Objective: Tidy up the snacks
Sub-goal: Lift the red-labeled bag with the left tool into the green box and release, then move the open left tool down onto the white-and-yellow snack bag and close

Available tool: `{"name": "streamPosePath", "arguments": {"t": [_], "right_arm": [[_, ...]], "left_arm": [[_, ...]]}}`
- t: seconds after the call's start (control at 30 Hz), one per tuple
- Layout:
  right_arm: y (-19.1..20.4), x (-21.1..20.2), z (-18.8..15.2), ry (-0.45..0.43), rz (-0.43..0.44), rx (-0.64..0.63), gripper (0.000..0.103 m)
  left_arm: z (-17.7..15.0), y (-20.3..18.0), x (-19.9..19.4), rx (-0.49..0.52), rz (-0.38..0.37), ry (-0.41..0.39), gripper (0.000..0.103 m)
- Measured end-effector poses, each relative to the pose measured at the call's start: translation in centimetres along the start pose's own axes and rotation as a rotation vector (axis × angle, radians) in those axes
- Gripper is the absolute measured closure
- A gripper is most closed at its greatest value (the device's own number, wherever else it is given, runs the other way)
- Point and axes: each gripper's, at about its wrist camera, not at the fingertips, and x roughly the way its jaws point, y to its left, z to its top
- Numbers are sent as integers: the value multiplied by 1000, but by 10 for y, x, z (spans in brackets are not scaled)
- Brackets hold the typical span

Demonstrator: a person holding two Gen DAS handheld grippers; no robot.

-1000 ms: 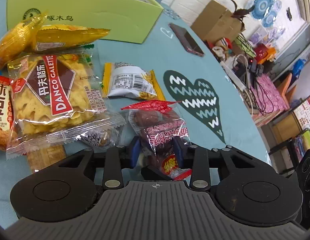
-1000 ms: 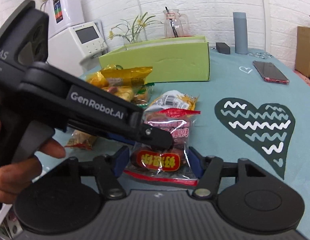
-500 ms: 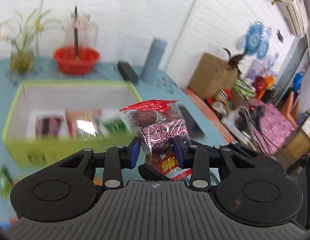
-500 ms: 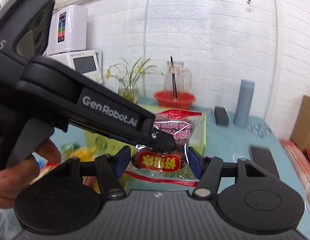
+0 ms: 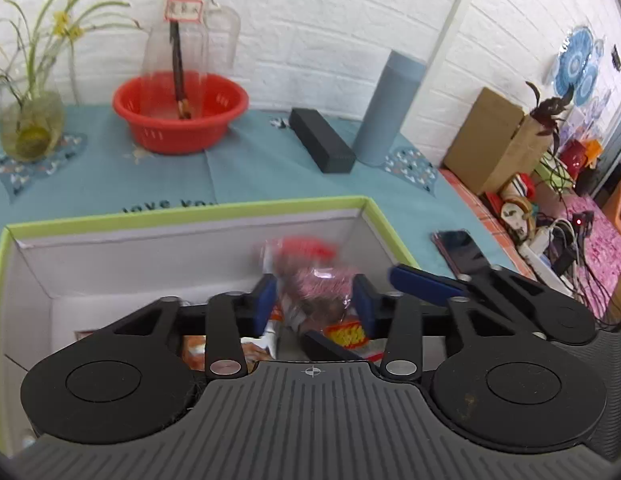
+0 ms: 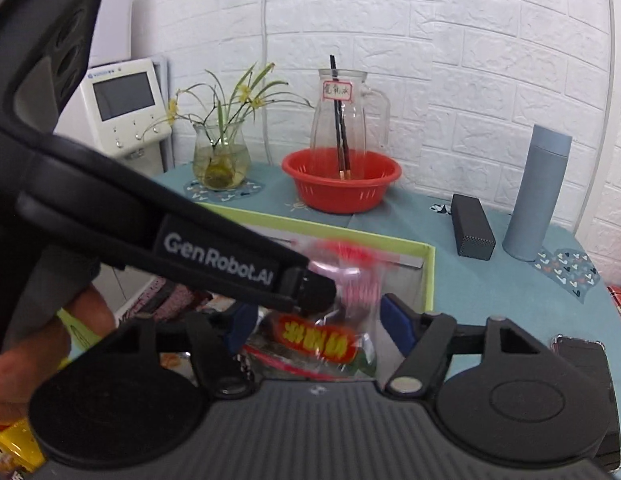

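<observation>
Both tongs are hanging over the open green box [image 5: 190,216], with one snack packet [image 5: 310,284] between them.

Left tongs [image 5: 314,300]: blue pads are standing spread on either side of the packet, a gap showing at each side. The jaws have just been opening. The packet is blurred in both views, which I am reading as it dropping free.

Right tongs [image 6: 314,328]: also spread, pads well clear of the packet's [image 6: 330,320] lower end with its red-and-yellow label. These jaws have just been opening too. Neither pair is pinching anything now.

Key relation: the packet is lying straight ahead of and below both tongs, inside the box outline near the right wall. Its long axis is running roughly upright, red sealed end on top. The left tongs are sitting nearer its upper half, the right nearer the label end. In the right view the left tool's black body is crossing in front of the packet.

Box floor is already carrying other packets, partly hidden behind the left tongs.

Against the earlier frames: a second ago both tongs were clamped on this packet low over the surface among loose snacks. Half a second ago it was being carried toward the box, sharp and held. Now the box is directly underneath and the grip is released.

Judgement: the drop is under way; withdrawing both tongs is the likely follow-up.
</observation>
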Motion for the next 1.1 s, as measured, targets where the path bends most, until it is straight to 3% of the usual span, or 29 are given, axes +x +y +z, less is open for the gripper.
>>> {"name": "streamPosePath", "arguments": {"t": [0.03,0.13,0.2,0.3,0.4,0.6,0.67,0.8,0.97,1.1], "right_arm": [[0,-10,-1,-19,3,0,26],[7,-52,-10,-85,-15,-40,12],[13,-82,-27,-89,-3,-54,10],[24,-112,-66,-18,37,-63,10],[35,-119,-100,68,94,-62,10],[52,-89,-113,137,147,-145,10],[51,-82,-118,188,177,-99,10],[49,-110,-134,197,201,12,11],[57,-148,-154,176,192,88,10],[57,-150,-152,149,89,83,10]], "left_arm": [[-1,0,-10,4,2,-29,64],[-10,-2,-47,10,-26,-81,63],[-23,-5,-75,8,-70,-103,60],[-56,-16,-113,8,-150,-98,58],[-97,-29,-131,-6,-228,-45,58],[-148,-43,-119,-136,-229,100,59],[-156,-43,-112,-155,-207,131,60],[-163,-46,-98,-145,-186,177,61],[-170,-64,-91,-88,-181,167,61],[-168,-70,-93,-83,-147,138,58]]}}
